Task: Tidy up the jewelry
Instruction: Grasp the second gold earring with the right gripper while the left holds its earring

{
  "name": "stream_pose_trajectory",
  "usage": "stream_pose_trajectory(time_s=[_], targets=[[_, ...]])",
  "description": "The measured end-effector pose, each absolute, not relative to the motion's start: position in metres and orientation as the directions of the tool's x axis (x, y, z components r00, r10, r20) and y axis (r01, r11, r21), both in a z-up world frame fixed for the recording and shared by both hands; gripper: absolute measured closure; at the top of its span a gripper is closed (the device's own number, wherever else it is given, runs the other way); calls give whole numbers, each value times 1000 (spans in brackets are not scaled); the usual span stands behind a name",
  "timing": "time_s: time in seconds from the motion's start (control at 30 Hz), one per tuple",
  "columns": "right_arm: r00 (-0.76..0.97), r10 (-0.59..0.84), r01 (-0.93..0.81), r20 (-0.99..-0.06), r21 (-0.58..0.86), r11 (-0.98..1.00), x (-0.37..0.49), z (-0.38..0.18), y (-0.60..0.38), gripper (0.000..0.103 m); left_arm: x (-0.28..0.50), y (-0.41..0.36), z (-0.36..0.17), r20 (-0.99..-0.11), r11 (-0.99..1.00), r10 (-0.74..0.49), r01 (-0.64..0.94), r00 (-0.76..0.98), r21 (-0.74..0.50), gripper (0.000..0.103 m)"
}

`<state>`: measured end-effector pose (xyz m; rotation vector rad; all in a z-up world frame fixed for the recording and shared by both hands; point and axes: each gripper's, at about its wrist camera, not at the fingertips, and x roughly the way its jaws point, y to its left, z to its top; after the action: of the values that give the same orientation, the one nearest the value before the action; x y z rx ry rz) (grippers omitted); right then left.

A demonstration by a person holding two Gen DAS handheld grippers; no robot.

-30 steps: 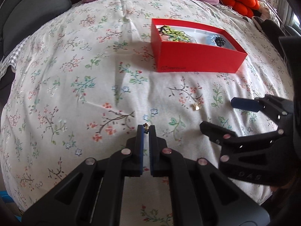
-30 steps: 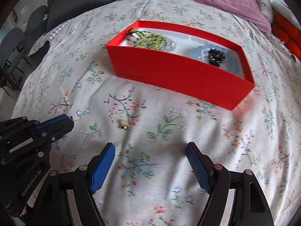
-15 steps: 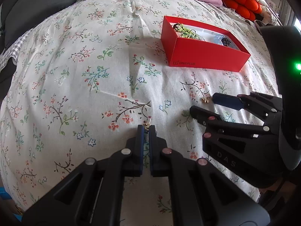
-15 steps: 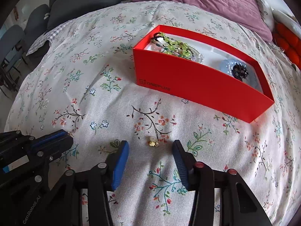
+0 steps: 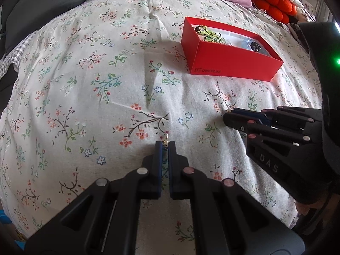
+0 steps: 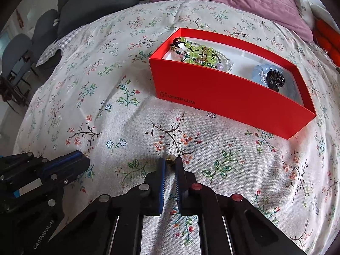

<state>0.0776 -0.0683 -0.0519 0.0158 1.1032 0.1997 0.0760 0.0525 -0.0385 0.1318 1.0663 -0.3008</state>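
A small gold earring (image 6: 170, 158) was clamped at the tips of the right gripper (image 6: 170, 163), whose ribbed blue pads had just been closing onto it against the woven floral bedspread (image 6: 119, 114). A second gold earring (image 5: 165, 141) was pinched at the tips of the closed left gripper (image 5: 165, 145). The rectangular red cardboard box (image 6: 229, 97), holding beaded jewellery, was set well beyond both grippers.

The left gripper (image 5: 165, 143) is pinching a small gold earring (image 5: 166, 140) at its tips, low over the flowered bedspread (image 5: 89, 80). To the right, the right gripper (image 5: 230, 114) is lying closed against the cloth. Farther off, a red box (image 5: 231, 63) is sitting open, holding beads (image 5: 212, 34).
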Motion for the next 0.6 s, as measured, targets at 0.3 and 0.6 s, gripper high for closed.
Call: stream_pose_trajectory(time_s=[0.3,0.6], targets=[[425,205,-155,-882,153,976,74,-44,-83,98,76,52,-38,-876,952,-178,305,448,-37,97],[426,238,-124,-873,204,971,74,-30,-107,98,79,51,-32,-872,952,-192,302,450,-54,97]])
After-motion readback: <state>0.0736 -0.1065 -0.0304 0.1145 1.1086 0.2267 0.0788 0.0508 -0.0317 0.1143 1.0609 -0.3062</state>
